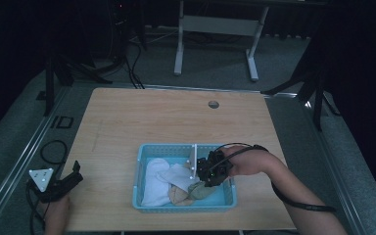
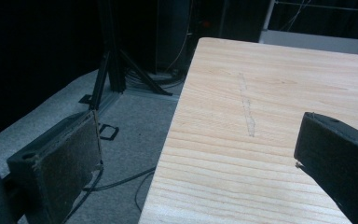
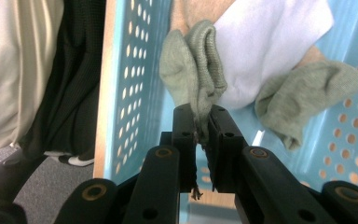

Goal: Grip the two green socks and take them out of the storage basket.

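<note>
Right black two-jaw gripper [image 3: 200,122]: flat black linkage arms, brass-ringed pivot holes, green indicator lights, looping black cable [image 1: 293,201]. Left black gripper [image 1: 63,185]: grey three-cornered plate [image 1: 41,177] with white dots; rough dark pads [image 2: 67,161]. Forearms bare, no sleeves.

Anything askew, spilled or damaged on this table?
Nothing spilled. The socks lie heaped in the blue basket; the right gripper pinches a green one. A faint scratch marks the tabletop.

Green sock [image 3: 193,74]: olive ribbed knit, bunched, one edge pinched, inside the blue basket [image 1: 144,155].
White sock [image 1: 156,178]: crumpled at the basket's left half, beside the green one.
</note>
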### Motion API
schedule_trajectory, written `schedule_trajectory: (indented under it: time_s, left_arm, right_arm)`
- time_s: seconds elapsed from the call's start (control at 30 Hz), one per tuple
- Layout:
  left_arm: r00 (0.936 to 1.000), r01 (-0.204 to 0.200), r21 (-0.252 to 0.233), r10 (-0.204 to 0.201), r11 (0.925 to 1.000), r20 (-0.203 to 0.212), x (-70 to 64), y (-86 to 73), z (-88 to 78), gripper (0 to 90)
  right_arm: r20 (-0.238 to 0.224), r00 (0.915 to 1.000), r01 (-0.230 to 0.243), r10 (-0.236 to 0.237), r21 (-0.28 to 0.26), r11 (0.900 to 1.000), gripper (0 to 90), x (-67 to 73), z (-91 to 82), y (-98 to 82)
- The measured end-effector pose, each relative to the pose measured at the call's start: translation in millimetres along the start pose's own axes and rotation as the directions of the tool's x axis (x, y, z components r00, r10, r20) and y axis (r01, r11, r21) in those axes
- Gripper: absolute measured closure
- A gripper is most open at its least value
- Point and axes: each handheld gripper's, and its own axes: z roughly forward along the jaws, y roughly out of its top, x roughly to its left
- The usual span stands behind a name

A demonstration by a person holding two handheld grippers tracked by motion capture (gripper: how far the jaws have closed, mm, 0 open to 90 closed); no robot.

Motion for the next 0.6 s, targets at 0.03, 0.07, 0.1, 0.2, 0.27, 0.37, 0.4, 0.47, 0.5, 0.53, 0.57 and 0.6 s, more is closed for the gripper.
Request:
schedule_trajectory:
  time_s: [0.03,0.07,0.1,0.2,0.27,0.37,0.4,0.47,0.5,0.53,0.57,0.6]
  left_arm:
    - [1.0,-0.001,0.001,0.001,1.0,0.0,0.1,0.0,-0.1,0.7]
    - [1.0,0.0,0.001,0.0,1.0,0.0,0.1,0.0,-0.1,0.7]
    - [1.0,0.0,0.001,0.0,1.0,0.0,0.1,0.0,-0.2,0.7]
    - [1.0,-0.001,0.001,0.001,1.0,-0.001,-0.1,0.0,-0.2,0.7]
    - [1.0,-0.001,0.001,0.001,1.0,-0.001,-0.1,0.0,-0.1,0.7]
    - [1.0,-0.001,0.001,0.001,1.0,-0.002,-0.1,0.1,-0.1,0.7]
    - [1.0,-0.001,0.002,0.001,1.0,-0.003,-0.3,0.1,0.0,0.7]
    - [1.0,-0.002,0.002,0.002,1.0,-0.003,-0.2,0.1,0.0,0.7]
    - [1.0,-0.001,0.002,0.001,1.0,-0.004,-0.2,0.1,0.0,0.7]
    - [1.0,-0.001,0.002,0.001,1.0,-0.004,-0.2,0.1,0.0,0.7]
    - [1.0,-0.002,0.003,0.002,1.0,-0.004,-0.2,0.1,0.0,0.7]
    - [1.0,-0.002,0.003,0.002,1.0,-0.004,-0.2,0.1,0.0,0.7]
  right_arm:
    - [0.006,1.0,0.002,-0.002,-0.006,1.0,82.6,0.0,-3.7,-1.6]
    - [0.007,0.9999,-0.008,0.008,-0.01,1.0,82.6,1.2,-8.0,-3.4]
    - [0.015,0.9998,-0.011,0.011,-0.015,1.0,82.6,1.8,-12.5,-5.3]
    - [0.037,0.9989,-0.03,0.031,-0.024,0.999,82.6,3.5,-25.3,-13.2]
    - [0.048,0.998,-0.039,0.041,-0.032,0.999,82.6,4.4,-33.3,-20.0]
    - [0.054,0.9971,-0.05,0.052,-0.039,0.998,82.5,6.0,-41.4,-27.9]
    - [0.067,0.995,-0.07,0.074,-0.056,0.996,82.6,9.1,-52.9,-39.4]
    - [0.075,0.9935,-0.082,0.086,-0.064,0.995,82.6,11.7,-59.7,-47.7]
    - [0.082,0.9922,-0.089,0.095,-0.07,0.994,82.5,12.4,-63.0,-52.9]
    - [0.082,0.9922,-0.089,0.095,-0.07,0.994,82.5,12.4,-63.0,-52.9]
    - [0.091,0.9888,-0.111,0.118,-0.083,0.99,82.5,15.0,-69.8,-65.3]
    - [0.094,0.9873,-0.12,0.128,-0.085,0.989,82.6,15.8,-71.4,-69.6]
